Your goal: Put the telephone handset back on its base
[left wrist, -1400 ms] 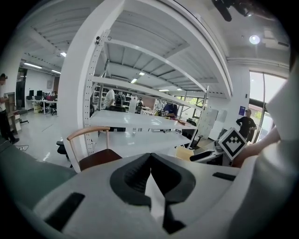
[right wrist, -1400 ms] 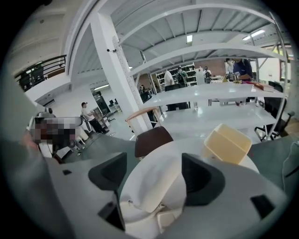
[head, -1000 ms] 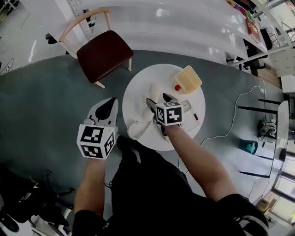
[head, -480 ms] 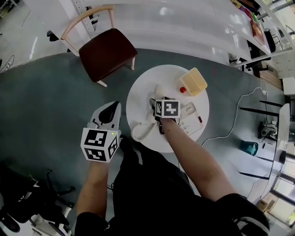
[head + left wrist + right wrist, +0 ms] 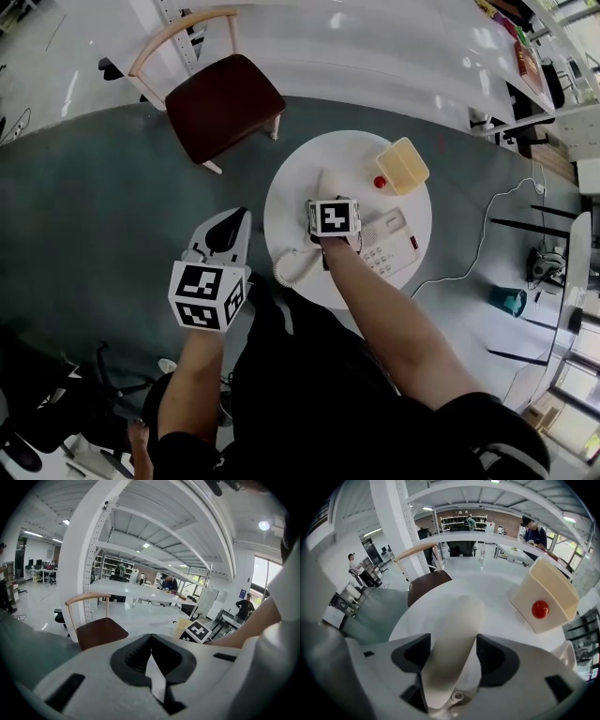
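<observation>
The cream telephone handset (image 5: 457, 634) lies on the round white table (image 5: 291, 183), its far end (image 5: 327, 181) showing beyond the marker cube. My right gripper (image 5: 453, 645) points steeply down over it; its jaws have just been closing and now grip the handset's sides, also seen from above (image 5: 326, 202). The white base (image 5: 392, 241) with its keypad sits just right of the gripper. A coiled cord (image 5: 291, 267) trails to the table's near edge. My left gripper (image 5: 230, 220) hovers off the table's left side over the floor, shut and empty (image 5: 151, 641).
A pale yellow open box (image 5: 404, 164) with a red ball (image 5: 380, 182) beside it sits at the table's far right. A wooden chair with a dark seat (image 5: 223, 105) stands beyond the table on the left. A cable (image 5: 469, 253) runs across the floor at right.
My right gripper has come down onto the handset and tipped more steeply, its jaws narrowing around it. The left gripper has sunk slightly beside the table.
</observation>
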Demonstrator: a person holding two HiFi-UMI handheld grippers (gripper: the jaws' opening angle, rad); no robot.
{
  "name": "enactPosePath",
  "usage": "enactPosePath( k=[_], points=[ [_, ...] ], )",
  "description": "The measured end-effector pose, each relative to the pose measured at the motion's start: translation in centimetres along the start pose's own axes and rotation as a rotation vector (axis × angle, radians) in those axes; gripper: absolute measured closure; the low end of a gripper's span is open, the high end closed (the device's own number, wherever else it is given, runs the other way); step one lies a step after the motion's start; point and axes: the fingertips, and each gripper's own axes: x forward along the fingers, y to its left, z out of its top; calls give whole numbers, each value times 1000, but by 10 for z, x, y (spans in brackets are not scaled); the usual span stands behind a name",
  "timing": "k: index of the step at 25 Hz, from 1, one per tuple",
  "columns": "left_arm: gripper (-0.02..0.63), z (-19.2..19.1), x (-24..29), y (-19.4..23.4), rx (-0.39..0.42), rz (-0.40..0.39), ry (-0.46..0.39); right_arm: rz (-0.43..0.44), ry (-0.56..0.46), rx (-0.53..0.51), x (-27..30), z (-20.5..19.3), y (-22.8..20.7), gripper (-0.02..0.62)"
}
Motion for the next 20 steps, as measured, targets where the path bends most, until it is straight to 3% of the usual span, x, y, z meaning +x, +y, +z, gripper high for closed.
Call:
enactPosePath(
  k=[4, 9, 17, 20],
  points=[
    [595, -3, -3, -1, 0, -7, 3, 16, 63, 0, 10, -15, 9, 287],
    [596, -5, -9, 8, -3, -5, 12, 8, 29, -72, 11, -6, 15, 285],
    [595, -7, -12, 7, 4, -25, 9, 35, 53, 14, 11, -13, 12, 336],
    [596, -4, -17, 10, 8, -27, 7, 46, 34, -10, 6, -5, 18, 357]
  ],
)
